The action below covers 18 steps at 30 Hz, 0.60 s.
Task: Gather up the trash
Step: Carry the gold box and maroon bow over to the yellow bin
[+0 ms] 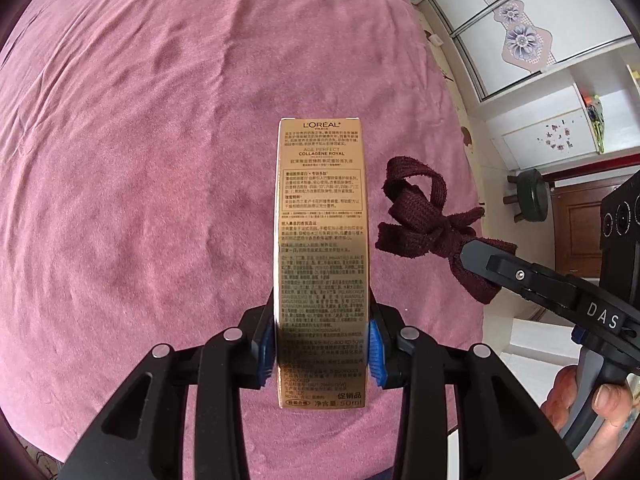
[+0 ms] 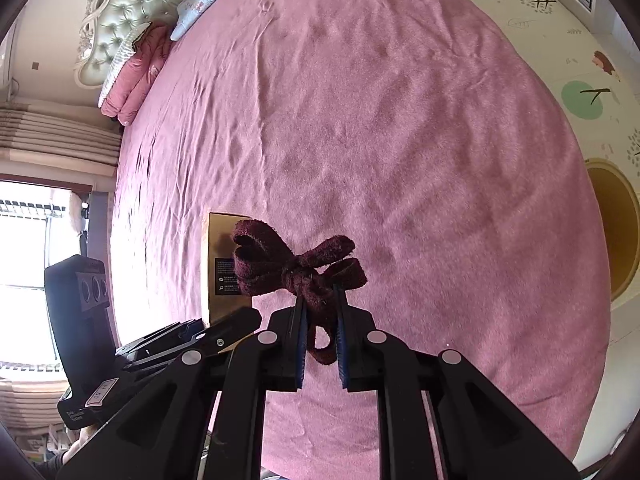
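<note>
Now left tool clamps gold box; right tool pinches maroon bow.

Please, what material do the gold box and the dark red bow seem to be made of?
Gold box: probably thin cardboard with a glossy metallic finish; flat printed faces, sharp folded edges, soft sheen.
Dark red bow: seemingly knitted or woven fabric tape, matte; ribbed texture and fuzzy, fraying ends.

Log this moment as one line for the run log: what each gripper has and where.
left gripper: shut on gold box | right gripper: shut on maroon ribbon bow | both held above pink bedspread
</note>
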### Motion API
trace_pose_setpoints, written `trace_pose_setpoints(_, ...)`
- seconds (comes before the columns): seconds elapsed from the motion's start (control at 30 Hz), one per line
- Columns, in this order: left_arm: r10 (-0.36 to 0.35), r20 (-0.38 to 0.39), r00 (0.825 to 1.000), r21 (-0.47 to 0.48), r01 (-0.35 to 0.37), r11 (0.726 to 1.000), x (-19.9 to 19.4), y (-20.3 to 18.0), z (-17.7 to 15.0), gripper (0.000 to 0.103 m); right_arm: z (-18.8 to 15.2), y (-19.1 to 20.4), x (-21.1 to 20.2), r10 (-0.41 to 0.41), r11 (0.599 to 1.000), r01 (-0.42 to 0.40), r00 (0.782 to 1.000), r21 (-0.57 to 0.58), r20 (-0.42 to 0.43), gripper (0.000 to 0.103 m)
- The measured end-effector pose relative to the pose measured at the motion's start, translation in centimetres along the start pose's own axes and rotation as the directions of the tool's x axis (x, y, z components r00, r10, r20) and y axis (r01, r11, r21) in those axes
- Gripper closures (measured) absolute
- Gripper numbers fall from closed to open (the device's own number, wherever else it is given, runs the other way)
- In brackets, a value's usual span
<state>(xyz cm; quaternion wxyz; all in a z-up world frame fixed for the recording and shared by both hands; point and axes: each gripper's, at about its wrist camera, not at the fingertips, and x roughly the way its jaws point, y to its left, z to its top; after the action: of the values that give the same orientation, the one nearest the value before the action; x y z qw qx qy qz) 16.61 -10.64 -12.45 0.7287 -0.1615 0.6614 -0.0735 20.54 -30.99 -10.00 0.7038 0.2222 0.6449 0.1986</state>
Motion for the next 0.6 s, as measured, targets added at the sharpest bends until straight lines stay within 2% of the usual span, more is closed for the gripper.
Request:
trace_pose_setpoints(0.3, -0.006, -0.047, 0.999, 0.130, 0.012, 0.991, -0.3, -5.4, -6.5, 0.066, -6.2, -3.8, -4.8, 0.001, 0.997, -0.005, 0.998, 0.072, 0.059, 0.091)
trace_pose_setpoints(0.6, 0.004, -0.124, 0.992, 0.278, 0.031, 0.960, 2.2, -11.8, -9.8, 0.066, -10.7, -10.5, -9.1, -0.023, 0.977, -0.007, 0.990, 0.213, 0.138, 0.091)
